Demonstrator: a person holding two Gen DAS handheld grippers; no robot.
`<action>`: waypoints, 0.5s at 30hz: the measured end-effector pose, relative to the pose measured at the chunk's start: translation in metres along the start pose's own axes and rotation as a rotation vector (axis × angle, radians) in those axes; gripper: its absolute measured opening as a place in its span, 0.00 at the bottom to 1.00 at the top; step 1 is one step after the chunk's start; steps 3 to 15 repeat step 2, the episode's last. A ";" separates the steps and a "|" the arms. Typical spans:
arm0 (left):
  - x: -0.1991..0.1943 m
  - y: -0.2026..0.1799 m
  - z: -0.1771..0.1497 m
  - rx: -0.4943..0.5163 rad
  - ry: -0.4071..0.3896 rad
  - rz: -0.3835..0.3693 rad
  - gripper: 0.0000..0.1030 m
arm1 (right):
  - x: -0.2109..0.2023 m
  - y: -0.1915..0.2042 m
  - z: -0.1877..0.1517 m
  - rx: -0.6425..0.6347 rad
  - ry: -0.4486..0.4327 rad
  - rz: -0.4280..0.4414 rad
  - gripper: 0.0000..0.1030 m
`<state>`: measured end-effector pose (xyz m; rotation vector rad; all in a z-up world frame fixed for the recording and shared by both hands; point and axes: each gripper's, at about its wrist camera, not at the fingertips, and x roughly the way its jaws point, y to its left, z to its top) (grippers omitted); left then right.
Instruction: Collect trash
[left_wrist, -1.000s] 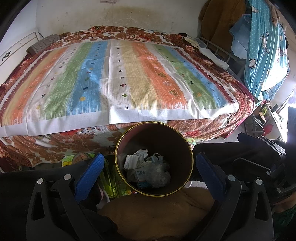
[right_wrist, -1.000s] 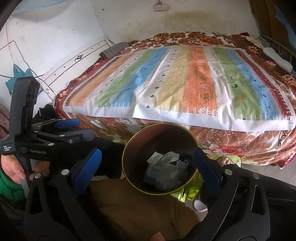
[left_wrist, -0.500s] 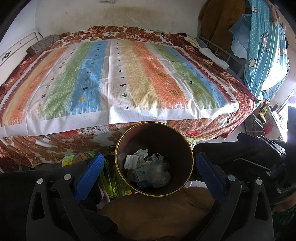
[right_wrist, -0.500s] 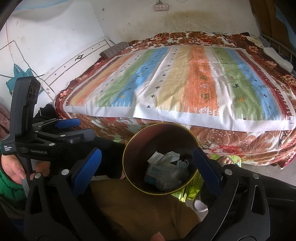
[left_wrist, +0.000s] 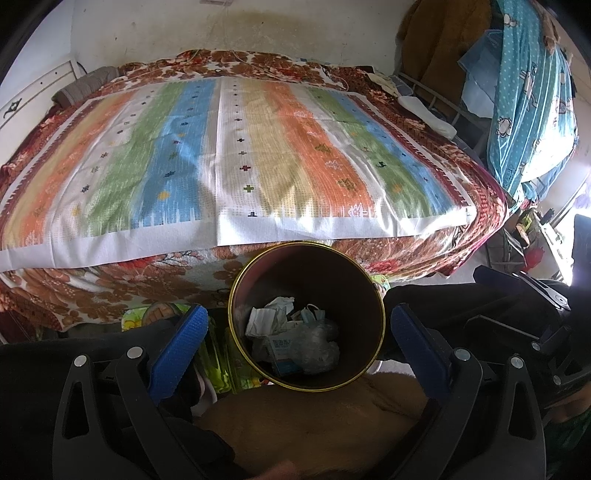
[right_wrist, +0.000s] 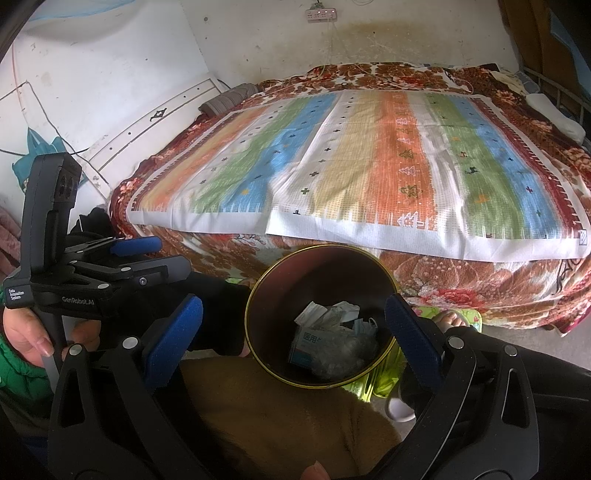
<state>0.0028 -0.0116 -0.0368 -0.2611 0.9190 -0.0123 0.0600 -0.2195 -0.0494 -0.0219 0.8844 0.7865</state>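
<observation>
The trash bin (left_wrist: 306, 315), a dark round can with a gold rim, stands on the floor just in front of the bed (left_wrist: 236, 155), its mouth facing up toward both cameras. In the left wrist view it sits at the centre between the blue pads of the left gripper (left_wrist: 295, 332), whose jaws are spread wide and grasp nothing; the rim lies inside the gap, nearer the right pad at 3 o'clock. In the right wrist view the bin (right_wrist: 321, 317) likewise lies between the pads of the right gripper (right_wrist: 293, 328), jaws released and empty, the rim just beside the pad at 3 o'clock.

Inside the bin lies the trash (left_wrist: 295, 339): crumpled white paper, a blue-and-white box, a face mask and clear plastic wrap, heaped on the bottom.

A brown furry cushion (left_wrist: 314, 417) fills the lower foreground at 6 o'clock, touching the bin's near rim. Green slippers (left_wrist: 221, 358) lie at 9 o'clock of the bin in the left view. The bed carries a striped cover (right_wrist: 369, 158) over a floral blanket (right_wrist: 461, 280). In the right view the left gripper (right_wrist: 122, 258) shows at 9 o'clock, held by a hand (right_wrist: 29, 336). Clothes (left_wrist: 528, 92) hang at 2 o'clock.
</observation>
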 end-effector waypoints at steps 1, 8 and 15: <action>0.000 0.002 -0.001 -0.001 0.000 0.000 0.94 | 0.000 0.000 0.000 0.000 0.000 0.000 0.92; 0.000 0.004 -0.002 -0.001 0.000 0.000 0.94 | 0.000 0.000 0.000 0.000 0.000 0.000 0.92; 0.000 0.004 -0.002 -0.001 0.000 0.000 0.94 | 0.000 0.000 0.000 0.000 0.000 0.000 0.92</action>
